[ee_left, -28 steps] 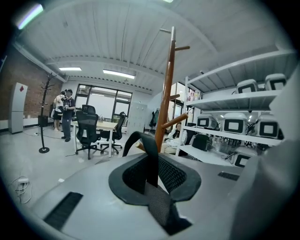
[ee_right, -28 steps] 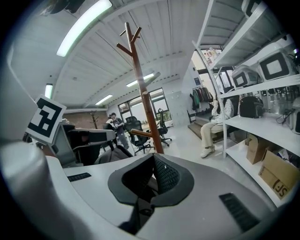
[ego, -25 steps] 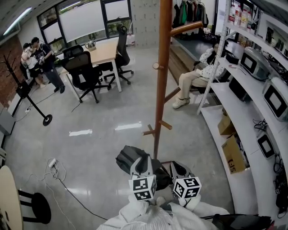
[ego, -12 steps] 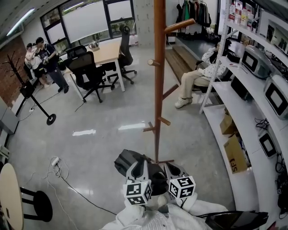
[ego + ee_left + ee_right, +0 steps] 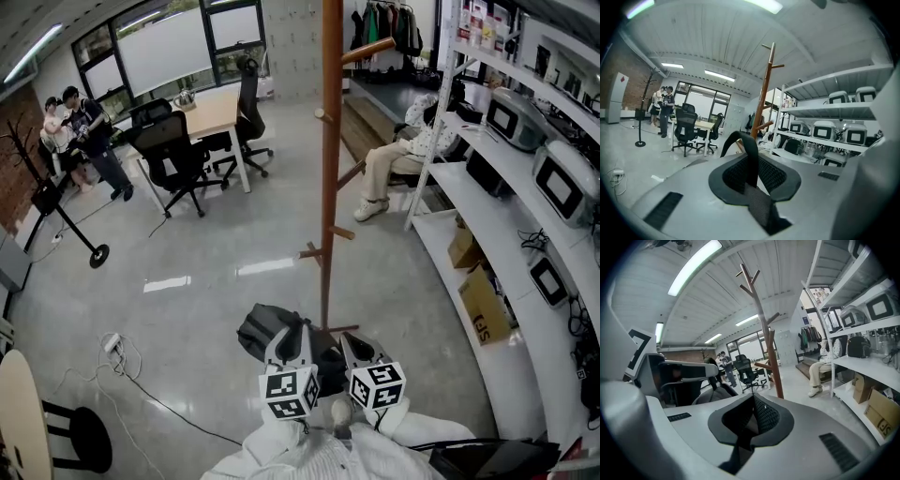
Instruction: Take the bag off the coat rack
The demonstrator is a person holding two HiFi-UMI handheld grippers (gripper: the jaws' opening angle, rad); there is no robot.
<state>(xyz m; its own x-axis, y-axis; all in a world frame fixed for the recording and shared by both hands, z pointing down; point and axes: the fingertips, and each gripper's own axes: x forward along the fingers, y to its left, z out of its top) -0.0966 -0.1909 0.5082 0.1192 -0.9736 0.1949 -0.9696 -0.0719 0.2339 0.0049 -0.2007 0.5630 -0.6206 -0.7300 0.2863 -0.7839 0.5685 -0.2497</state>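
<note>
1. Bag has drawn slightly back from coat rack.
2. Left hand-held gripper narrow, clamping strap; right hand-held gripper closed, empty.
3. Bag is off the pegs, near the rack base; likely next: carry clear.

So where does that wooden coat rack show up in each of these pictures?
Head view: the coat rack stands upright just right of centre, running from the top edge down.
Left gripper view: centre, a thin pole leaning right.
Right gripper view: centre, leaning left.
Shared landmark: white shelves on the right in all three.

coat rack ahead, shelves right; floor left open.
</note>
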